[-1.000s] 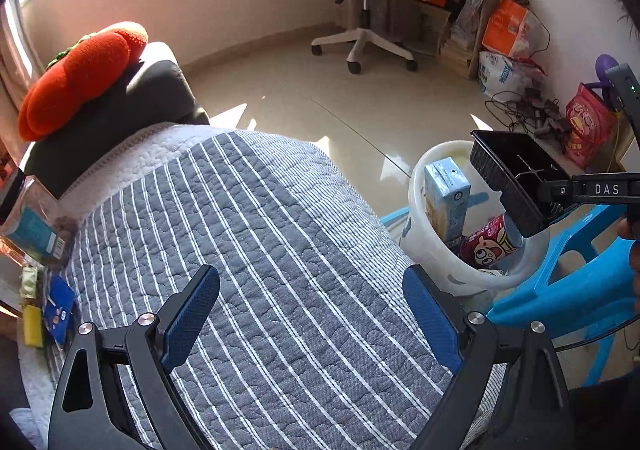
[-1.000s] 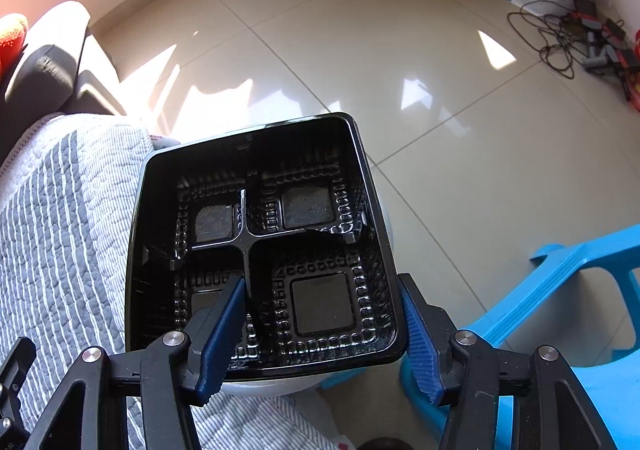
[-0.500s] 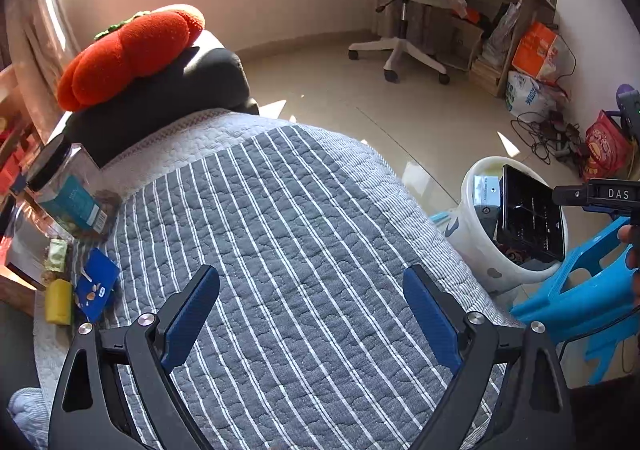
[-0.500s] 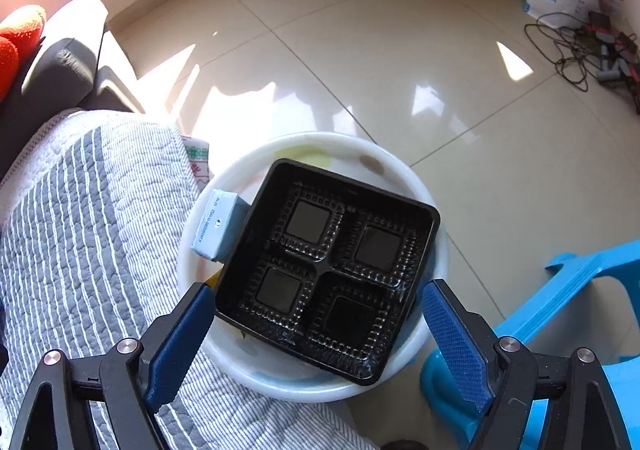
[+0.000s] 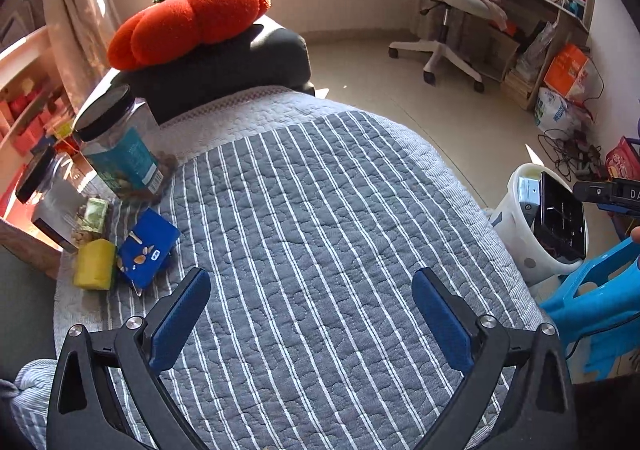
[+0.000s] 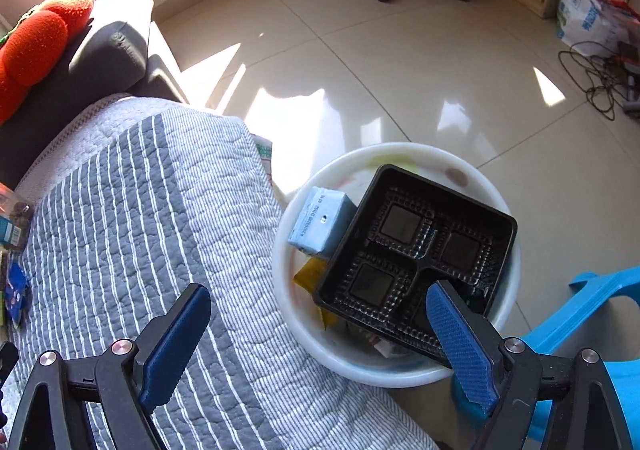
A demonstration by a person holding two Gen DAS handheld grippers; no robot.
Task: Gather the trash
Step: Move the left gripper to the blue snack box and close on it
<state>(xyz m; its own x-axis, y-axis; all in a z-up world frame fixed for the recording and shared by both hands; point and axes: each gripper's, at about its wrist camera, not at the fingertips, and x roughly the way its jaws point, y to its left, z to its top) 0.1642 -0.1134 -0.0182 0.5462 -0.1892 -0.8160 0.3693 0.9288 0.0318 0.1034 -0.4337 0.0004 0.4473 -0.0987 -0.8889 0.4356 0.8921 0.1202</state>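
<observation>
- Black moulded plastic tray point(image 6: 416, 254), square, four ribbed compartments: lies tilted in the white round plastic bin point(image 6: 400, 370), resting on other rubbish, touching neither gripper
- Pale blue carton point(image 6: 320, 222), boxy, wedged in the bin beside the tray; yellow wrapper point(image 6: 310, 274) below it, mostly hidden
- Right gripper point(image 6: 320, 342), black frame with blue textured pads: jaws have just been opening, now spread wide with nothing between them; right pad overlaps the tray's near corner in view
- Left gripper point(image 5: 312, 314): jaws spread wide and empty, having just been opening, above the grey quilted white-striped blanket point(image 5: 320, 230)
- Blue snack packet point(image 5: 146, 246), yellow block point(image 5: 94, 264), small green packet point(image 5: 96, 212) on the blanket's left edge
- Two clear black-lidded jars point(image 5: 120, 146) close by
- Orange plush cushion point(image 5: 188, 22) on dark grey seat back point(image 5: 224, 66)
- Blue plastic stool point(image 6: 592, 302), cut off at the frame edge
</observation>
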